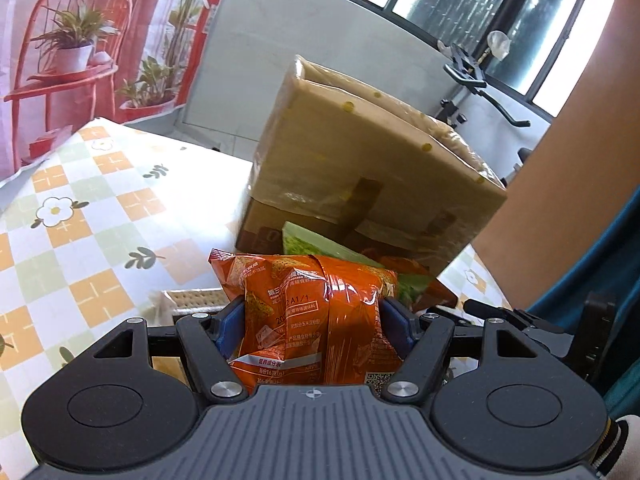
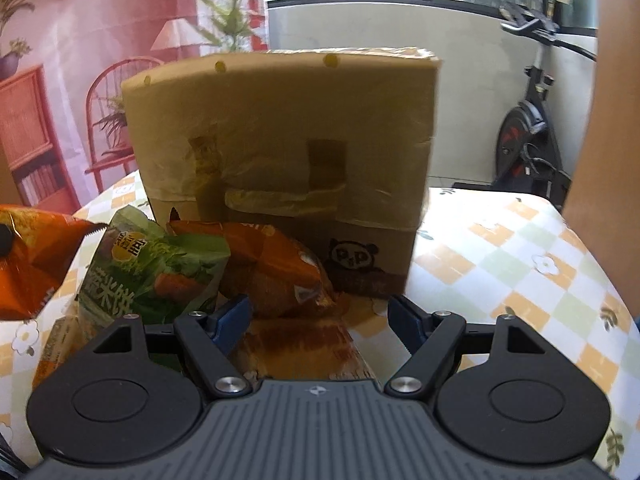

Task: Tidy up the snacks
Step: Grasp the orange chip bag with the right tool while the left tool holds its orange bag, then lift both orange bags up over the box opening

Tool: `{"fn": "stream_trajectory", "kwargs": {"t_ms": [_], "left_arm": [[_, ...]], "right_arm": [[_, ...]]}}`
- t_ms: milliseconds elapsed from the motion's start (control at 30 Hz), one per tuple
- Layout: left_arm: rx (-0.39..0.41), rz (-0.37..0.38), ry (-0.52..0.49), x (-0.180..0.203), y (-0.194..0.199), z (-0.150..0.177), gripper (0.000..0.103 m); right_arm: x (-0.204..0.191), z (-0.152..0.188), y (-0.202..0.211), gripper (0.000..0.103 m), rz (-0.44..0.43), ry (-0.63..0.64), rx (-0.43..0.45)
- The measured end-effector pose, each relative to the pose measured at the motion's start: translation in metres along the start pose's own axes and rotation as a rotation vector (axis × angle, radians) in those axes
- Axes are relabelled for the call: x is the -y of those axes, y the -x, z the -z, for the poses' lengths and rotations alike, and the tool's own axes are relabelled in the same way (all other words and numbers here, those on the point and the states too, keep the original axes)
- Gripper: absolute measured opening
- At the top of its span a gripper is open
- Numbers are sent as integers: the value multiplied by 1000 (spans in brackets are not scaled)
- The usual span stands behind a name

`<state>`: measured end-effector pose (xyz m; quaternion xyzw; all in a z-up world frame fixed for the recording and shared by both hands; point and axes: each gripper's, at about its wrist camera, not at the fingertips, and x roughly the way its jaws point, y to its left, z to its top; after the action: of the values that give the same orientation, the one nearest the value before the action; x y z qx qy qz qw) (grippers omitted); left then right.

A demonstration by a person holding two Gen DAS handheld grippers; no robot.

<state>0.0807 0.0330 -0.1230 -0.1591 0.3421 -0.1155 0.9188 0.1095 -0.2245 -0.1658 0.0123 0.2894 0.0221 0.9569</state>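
My left gripper [image 1: 312, 320] is shut on an orange snack bag [image 1: 316, 312], its blue pads pressing the bag's two sides, lifted above the table. Behind it stands a taped cardboard box [image 1: 360, 168] with a green snack bag [image 1: 320, 246] at its foot. In the right wrist view the same box [image 2: 288, 152] faces me. In front of it lie a green bag [image 2: 160, 272] and an orange bag [image 2: 276, 268]. The held orange bag [image 2: 28, 260] shows at the left edge. My right gripper [image 2: 318, 322] stands open above a brown packet [image 2: 304, 348], gripping nothing.
A checked, flowered tablecloth [image 1: 80, 216] covers the table [image 2: 500, 264]. A pack of crackers [image 1: 196, 300] lies left of the left gripper. An exercise bike [image 2: 528, 136] stands beyond the table's far right edge, under a window. A pink printed backdrop hangs at the left.
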Motion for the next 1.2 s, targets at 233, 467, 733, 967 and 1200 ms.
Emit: {"fn": "stream_trajectory", "kwargs": {"t_ms": [233,467,733,967,1200], "left_arm": [[0,-37,18,-8,-7,-7,73],[2,-66,14,-10,-16,-12,73],[5,-66,-1,-6,-15,-12,73],[28,-59,0,-7,-6,-10,73],[53,-43,1,-5,2,-9,73]], "right_arm": [[-11,-12,-34,78,-63,72,-52],[-11,-18,-56,81,-85,67,-71],[-9,-15,-52,64,-133,21,-41],[-6,-19,-29,47,-133,4,33],[0,-17,3,46,-116,-52,90]]}}
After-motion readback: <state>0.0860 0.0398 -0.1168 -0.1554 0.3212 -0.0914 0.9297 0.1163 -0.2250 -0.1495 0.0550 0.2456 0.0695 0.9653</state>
